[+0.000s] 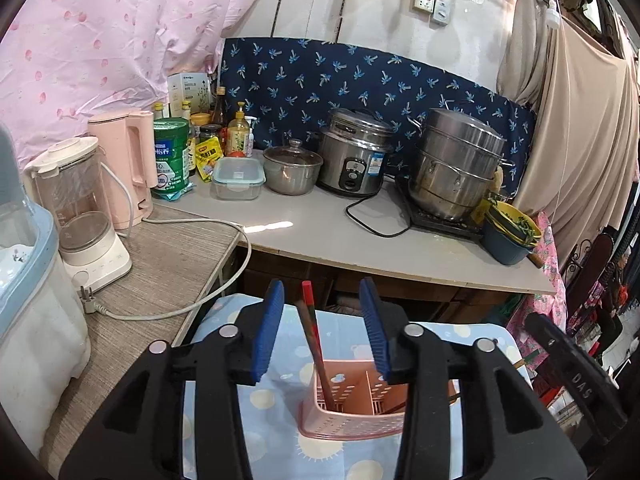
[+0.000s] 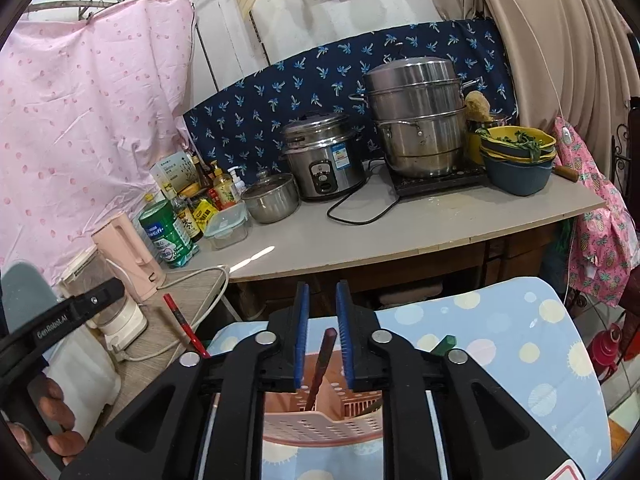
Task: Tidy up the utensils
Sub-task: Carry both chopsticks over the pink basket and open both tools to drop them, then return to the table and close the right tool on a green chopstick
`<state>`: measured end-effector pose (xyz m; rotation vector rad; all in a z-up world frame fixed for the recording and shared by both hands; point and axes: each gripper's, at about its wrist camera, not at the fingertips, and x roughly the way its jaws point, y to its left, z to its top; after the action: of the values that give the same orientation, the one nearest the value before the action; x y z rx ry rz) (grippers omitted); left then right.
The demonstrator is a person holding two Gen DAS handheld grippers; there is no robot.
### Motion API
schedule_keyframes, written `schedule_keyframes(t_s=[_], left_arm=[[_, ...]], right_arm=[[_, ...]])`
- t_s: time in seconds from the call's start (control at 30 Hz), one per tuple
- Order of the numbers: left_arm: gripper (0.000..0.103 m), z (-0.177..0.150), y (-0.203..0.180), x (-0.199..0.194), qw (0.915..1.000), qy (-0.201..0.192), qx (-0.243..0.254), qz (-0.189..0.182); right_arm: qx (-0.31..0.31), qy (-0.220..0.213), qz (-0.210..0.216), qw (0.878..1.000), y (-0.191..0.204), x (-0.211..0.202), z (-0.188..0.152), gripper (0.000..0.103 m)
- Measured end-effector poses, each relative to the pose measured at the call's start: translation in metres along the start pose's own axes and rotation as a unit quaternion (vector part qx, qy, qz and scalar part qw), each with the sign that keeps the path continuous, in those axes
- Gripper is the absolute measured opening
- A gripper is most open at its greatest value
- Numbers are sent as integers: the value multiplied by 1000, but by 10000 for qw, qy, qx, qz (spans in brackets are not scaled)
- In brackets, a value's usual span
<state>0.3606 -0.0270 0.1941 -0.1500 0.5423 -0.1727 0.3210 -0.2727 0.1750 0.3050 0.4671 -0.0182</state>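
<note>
Two hand-held grippers angle downward side by side. The left gripper (image 1: 326, 330) has its blue-padded jaws parted, the pads touching nothing. The right gripper (image 2: 323, 334) shows a narrower gap between its jaws, the pads likewise free. At the right camera's lower-left edge, a hand (image 2: 54, 420) wraps the left gripper's black handle.

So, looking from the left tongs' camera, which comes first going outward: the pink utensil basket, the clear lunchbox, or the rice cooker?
1. Pink utensil basket: nearest, right below the left tongs, on the spotted cloth, with chopsticks standing in it.
2. Clear lunchbox: well beyond, left of centre on the counter.
3. Rice cooker: about as far back, centre; too close to rank against the lunchbox.
</note>
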Motion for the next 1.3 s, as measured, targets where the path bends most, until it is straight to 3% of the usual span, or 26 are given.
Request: schedule_keyframes(t_s=[0.2,0.37,0.63,0.87,1.1,1.3], left_arm=[[38,-7,2,-18,9999,24,88,47],[38,-26,4,-40,9998,117,156,69],[38,-79,10,-75,9984,388,377,165],[38,-148,14,-101,9951,794,570,160],[38,-216,22,-118,9902,1226,668,77],[38,-260,25,-126,9848,1550,775,94]], right_arm=[[-115,-126,49,9998,4,-33,1,23],[-320,-45,0,9995,9,-62,-22,27],[-549,470,-152,9973,4,-104,-95,28],[-636,965,-319,9928,-3,-140,-170,28],[-581,1558,-428,9852,-9,-162,-239,28],[-608,1819,-514,9801,-11,-170,-280,28]])
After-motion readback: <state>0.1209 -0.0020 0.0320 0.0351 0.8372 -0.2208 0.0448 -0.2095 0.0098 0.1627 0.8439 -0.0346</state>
